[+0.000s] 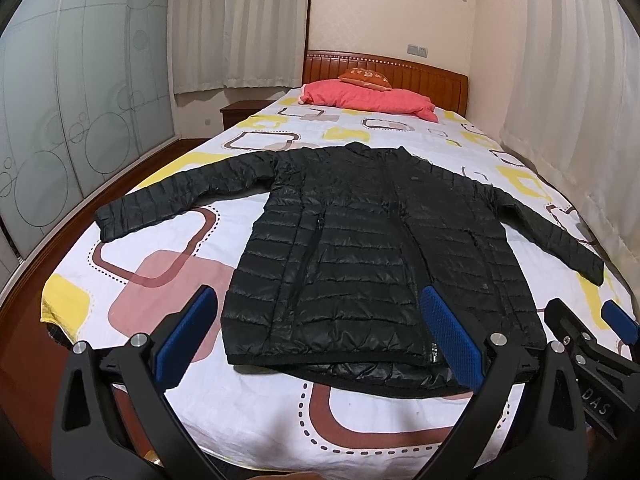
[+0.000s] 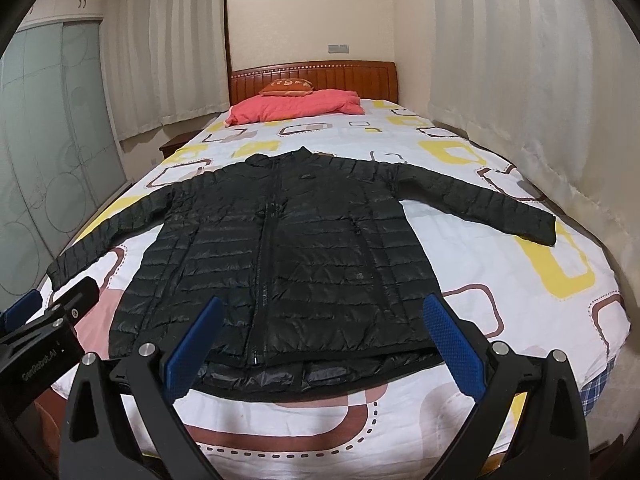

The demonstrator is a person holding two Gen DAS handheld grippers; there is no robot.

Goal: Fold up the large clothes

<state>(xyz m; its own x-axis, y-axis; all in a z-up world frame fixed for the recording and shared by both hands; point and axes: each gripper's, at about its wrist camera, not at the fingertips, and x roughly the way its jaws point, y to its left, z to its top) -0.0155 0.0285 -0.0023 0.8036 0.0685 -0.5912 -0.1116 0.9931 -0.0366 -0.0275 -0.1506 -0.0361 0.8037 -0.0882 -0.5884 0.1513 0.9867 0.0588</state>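
Black quilted jacket, flat, frame centre, on patterned bed. Left tongs, right tongs: spread wide, empty, lower frame.

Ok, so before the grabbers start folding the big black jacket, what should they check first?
1. Jacket spread flat on the bed, front up: ok.
2. Both sleeves stretched out to the sides, not tucked under: ok.
3. Zipper closed all the way: cannot tell; the bottom hem shows an inner layer peeking out.
4. Left gripper open and holding nothing: ok.
5. Right gripper open and holding nothing: ok.
6. Pink pillow far from the jacket, up by the headboard: ok.
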